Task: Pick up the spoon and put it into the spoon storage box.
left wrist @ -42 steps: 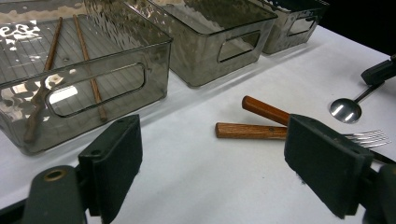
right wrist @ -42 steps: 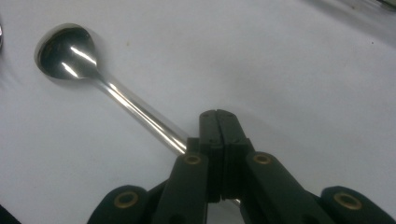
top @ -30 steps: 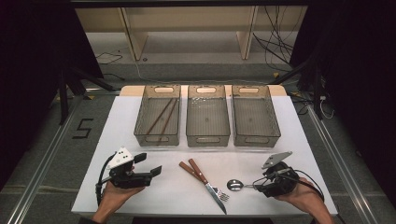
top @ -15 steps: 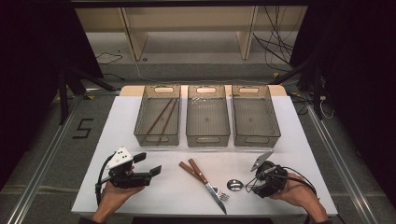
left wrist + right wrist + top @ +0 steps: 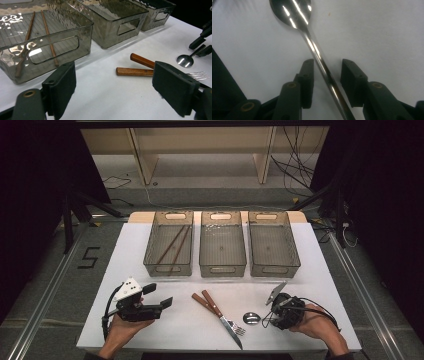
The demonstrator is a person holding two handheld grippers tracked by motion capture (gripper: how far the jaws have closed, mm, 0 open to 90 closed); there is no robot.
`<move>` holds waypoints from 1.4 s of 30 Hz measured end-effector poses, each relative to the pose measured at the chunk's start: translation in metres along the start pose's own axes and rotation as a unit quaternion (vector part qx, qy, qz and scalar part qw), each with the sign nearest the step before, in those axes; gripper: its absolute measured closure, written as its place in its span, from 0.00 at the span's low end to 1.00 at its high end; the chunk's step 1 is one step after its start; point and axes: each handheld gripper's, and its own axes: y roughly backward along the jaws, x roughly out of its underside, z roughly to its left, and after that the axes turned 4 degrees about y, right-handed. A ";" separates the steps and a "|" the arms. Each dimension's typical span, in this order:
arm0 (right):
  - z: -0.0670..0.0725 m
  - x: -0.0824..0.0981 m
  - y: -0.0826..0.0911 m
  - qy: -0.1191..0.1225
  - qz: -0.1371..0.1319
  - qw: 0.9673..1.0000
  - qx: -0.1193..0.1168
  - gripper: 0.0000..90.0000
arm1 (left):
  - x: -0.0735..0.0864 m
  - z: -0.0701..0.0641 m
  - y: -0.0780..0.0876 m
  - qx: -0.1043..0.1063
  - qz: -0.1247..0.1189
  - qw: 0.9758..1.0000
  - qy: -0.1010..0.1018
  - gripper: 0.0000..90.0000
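A steel spoon point(image 5: 251, 318) lies on the white table point(image 5: 320, 270) at the front right. In the right gripper view its handle point(image 5: 322, 62) runs between the two black jaws of my right gripper point(image 5: 327, 72). The jaws have just been closing, with a gap left on both sides of the handle. From above, the right gripper point(image 5: 268, 316) lies low over the spoon's handle. My left gripper point(image 5: 159, 296) is held open at the front left with nothing between its jaws point(image 5: 117, 85).
A fork point(image 5: 235, 327) and a knife point(image 5: 212, 302) with wooden handles lie between the grippers. Three grey see-through bins stand behind: the left bin point(image 5: 167, 270) holds two chopsticks point(image 5: 172, 245); the middle bin point(image 5: 222, 269) and right bin point(image 5: 274, 269) show nothing inside.
My right gripper has slid left along the table onto the spoon's handle, which it now covers. The left gripper, spoon, fork and knife have stayed put.
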 end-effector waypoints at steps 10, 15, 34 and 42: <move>0.002 -0.007 -0.001 0.020 0.021 1.000 -0.007 0.86 | 0.000 0.000 0.000 0.000 0.000 1.000 -0.001 0.21; 0.005 -0.009 -0.001 0.037 0.028 0.999 -0.008 0.92 | 0.000 0.000 0.000 0.000 0.000 1.000 -0.002 0.21; 0.007 -0.011 0.005 0.047 0.019 0.999 -0.006 0.95 | 0.000 0.000 0.000 -0.002 0.000 1.000 -0.002 0.21; 0.003 -0.012 0.016 0.032 -0.018 0.999 -0.007 0.95 | 0.000 0.000 0.000 -0.003 -0.001 1.000 -0.002 0.21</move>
